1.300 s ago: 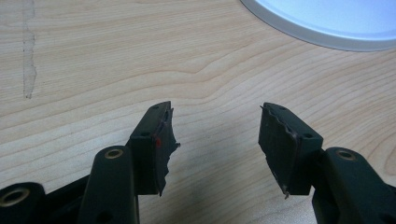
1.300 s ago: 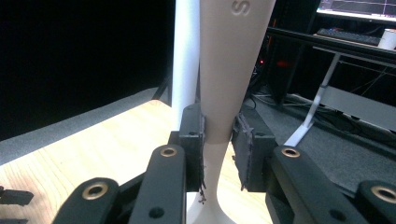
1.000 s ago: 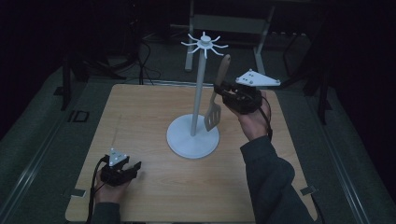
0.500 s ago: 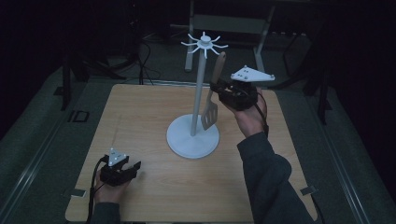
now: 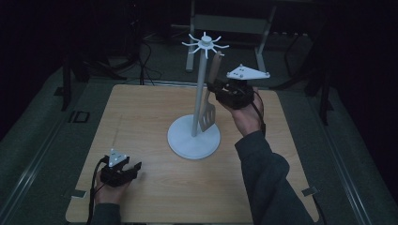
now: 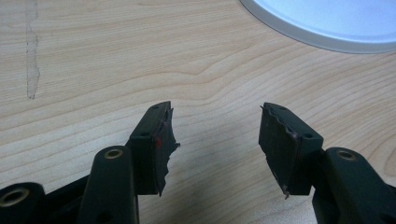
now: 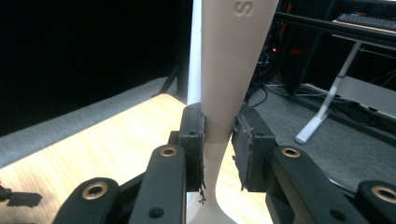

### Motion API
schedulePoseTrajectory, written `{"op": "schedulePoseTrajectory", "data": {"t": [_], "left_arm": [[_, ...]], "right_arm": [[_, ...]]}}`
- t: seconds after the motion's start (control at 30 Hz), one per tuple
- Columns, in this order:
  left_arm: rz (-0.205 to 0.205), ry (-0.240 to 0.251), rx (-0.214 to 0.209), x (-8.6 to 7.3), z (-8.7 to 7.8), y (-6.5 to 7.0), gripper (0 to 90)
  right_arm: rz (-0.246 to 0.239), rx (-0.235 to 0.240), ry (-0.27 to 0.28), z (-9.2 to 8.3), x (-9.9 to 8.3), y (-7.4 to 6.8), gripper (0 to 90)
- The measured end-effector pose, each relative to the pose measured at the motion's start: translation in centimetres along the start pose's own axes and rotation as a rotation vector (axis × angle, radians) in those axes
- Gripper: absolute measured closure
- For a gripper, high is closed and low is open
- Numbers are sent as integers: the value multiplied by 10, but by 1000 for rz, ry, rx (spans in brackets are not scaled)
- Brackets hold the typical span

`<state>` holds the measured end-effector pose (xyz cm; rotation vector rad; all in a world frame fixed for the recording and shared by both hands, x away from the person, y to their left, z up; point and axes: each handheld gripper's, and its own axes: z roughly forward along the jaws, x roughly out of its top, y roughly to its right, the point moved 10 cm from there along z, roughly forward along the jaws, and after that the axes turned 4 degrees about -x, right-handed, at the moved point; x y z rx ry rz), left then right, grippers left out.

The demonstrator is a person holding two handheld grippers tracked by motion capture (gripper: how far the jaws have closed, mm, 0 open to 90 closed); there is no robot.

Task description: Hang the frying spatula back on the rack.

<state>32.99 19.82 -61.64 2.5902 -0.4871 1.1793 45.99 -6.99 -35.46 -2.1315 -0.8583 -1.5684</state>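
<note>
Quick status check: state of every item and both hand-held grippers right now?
Spatula: upright beside the stand's pole, blade down and off the table, handle clamped.
Right hand-held gripper: shut on the spatula handle.
Left hand-held gripper: open, nothing between the jaws, low over the table.
Rack stand: upright on the table; no utensil seen hanging from its hooks.
Table: bare wood around the stand.

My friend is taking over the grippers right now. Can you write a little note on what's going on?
Right gripper: jaws shut on the pale slotted spatula, upright by the white hook stand's pole.
Left gripper: jaws open, empty, low on the light wooden table.
Done: spatula lifted near the stand.
Left: probably hang its handle on a top hook, then let go.
</note>
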Motion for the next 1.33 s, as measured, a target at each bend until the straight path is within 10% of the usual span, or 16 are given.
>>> {"op": "schedulePoseTrajectory", "data": {"t": [0.77, 1.33], "left_arm": [[2, -2, 2, 0, 0, 0, 445], [9, -11, 5, -1, 2, 0, 442]], "right_arm": [[26, -23, -46, -5, -34, 9, 391], [9, -74, -128, -29, -96, 27, 339]]}}
